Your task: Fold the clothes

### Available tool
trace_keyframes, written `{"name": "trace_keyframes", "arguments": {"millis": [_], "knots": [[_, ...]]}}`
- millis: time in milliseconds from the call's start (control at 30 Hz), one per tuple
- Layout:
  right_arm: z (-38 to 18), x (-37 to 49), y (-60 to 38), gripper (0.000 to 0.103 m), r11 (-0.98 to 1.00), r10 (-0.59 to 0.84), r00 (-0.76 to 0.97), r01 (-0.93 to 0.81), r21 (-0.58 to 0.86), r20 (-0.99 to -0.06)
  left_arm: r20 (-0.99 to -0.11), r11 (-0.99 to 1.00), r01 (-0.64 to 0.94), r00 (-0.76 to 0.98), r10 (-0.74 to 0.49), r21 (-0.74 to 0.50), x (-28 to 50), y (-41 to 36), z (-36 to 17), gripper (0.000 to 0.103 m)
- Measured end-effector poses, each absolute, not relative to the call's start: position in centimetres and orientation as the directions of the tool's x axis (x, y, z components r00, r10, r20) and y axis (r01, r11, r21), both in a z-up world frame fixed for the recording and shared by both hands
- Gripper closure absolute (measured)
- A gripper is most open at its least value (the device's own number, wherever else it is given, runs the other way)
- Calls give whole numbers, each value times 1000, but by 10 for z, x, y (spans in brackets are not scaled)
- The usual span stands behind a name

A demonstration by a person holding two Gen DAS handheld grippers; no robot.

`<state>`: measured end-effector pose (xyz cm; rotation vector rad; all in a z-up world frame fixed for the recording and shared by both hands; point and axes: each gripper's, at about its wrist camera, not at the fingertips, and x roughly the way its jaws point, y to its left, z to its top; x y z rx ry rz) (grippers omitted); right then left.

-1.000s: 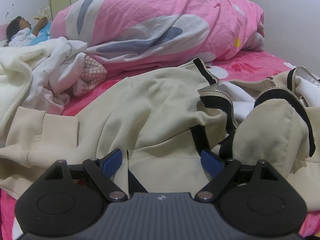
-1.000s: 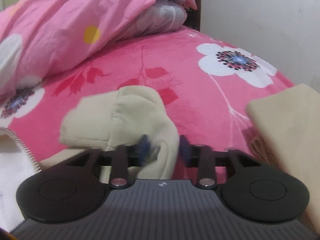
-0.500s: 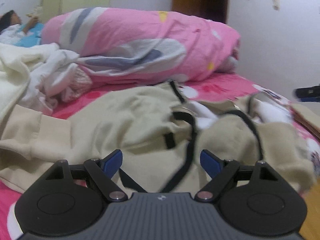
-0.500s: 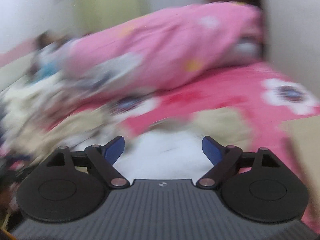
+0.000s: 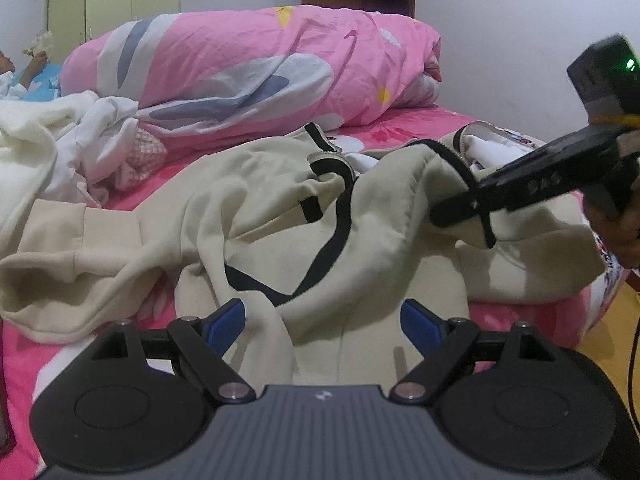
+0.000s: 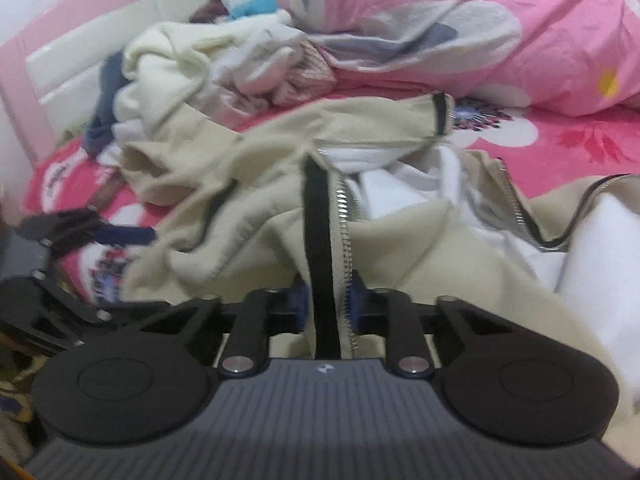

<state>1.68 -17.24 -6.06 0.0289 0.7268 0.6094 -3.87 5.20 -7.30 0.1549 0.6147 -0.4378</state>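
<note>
Beige jacket [image 5: 280, 216] (black-trimmed zipper edge) sits between the closing right gripper [image 6: 328, 304] pads, left gripper [image 5: 322, 316] spread empty

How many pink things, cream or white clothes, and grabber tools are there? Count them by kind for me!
Pink: 2, the duvet and the bedsheet.
Cream or white clothes: 2, the zip jacket and the clothes pile.
Grabbers: 2, left gripper, right gripper.
Total: 6

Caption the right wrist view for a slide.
Right gripper closing on the zipper edge of a beige jacket on a pink floral bed.
</note>
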Motion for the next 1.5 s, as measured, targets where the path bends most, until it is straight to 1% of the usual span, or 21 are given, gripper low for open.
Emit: {"name": "trace_keyframes", "arguments": {"millis": [133,233,300,400,500,600,700,800,833,867,933,1000,1067,1100,1133,1200,1233,1333,1467,1500], "knots": [[-31,1,-164,93,733,674,539,-573,366,-504,-557,887,461,728,-400,-35,-49,61,-68,16],[-6,7,-147,93,651,758,497,-619,440,-422,-525,890,449,741,-417,-73,-58,72,-63,15],[7,14,-129,93,583,812,446,-654,482,-376,-499,899,428,761,-414,-92,-65,81,-58,13],[23,23,-91,93,479,876,352,-710,516,-329,-451,907,403,791,-414,-126,-75,96,-48,9],[34,28,-48,93,412,905,276,-760,502,-324,-428,909,376,801,-417,-183,-79,116,-45,6],[28,39,-8,93,367,916,202,-772,520,-346,-424,908,343,804,-417,-243,-80,136,-45,6],[8,58,26,93,340,916,120,-740,580,-384,-459,913,282,797,-393,-294,-78,157,-54,6],[-27,81,54,93,371,886,56,-682,630,-461,-504,913,219,777,-377,-346,-76,176,-68,6],[-41,89,63,90,397,868,42,-656,642,-494,-518,913,199,771,-371,-357,-76,181,-73,6],[-54,96,69,90,422,849,23,-632,651,-528,-531,913,181,765,-365,-366,-76,186,-78,6],[-80,104,80,89,495,790,-2,-587,640,-613,-555,917,148,756,-347,-371,-77,193,-85,6],[-98,106,82,88,520,764,-37,-557,648,-645,-573,925,128,752,-326,-359,-77,195,-89,6],[-95,105,74,83,513,776,-44,-534,672,-629,-576,931,122,756,-311,-344,-80,197,-90,6],[-91,104,69,71,507,787,-44,-524,685,-616,-572,933,122,760,-307,-338,-81,198,-89,6],[-87,104,65,52,501,796,-43,-513,697,-603,-567,935,125,766,-304,-332,-84,199,-88,6],[-74,103,53,39,502,810,0,-516,694,-586,-551,938,131,779,-298,-321,-89,199,-83,6],[-66,100,43,36,504,816,29,-524,687,-577,-541,937,138,785,-301,-321,-92,199,-80,6],[-38,89,9,33,534,824,146,-526,662,-548,-511,934,168,799,-317,-316,-102,196,-69,6],[-5,61,-74,30,610,792,375,-457,648,-481,-462,948,230,832,-309,-220,-113,181,-52,6],[0,53,-99,30,634,769,436,-422,649,-468,-450,945,259,832,-324,-202,-116,176,-49,6]]}}
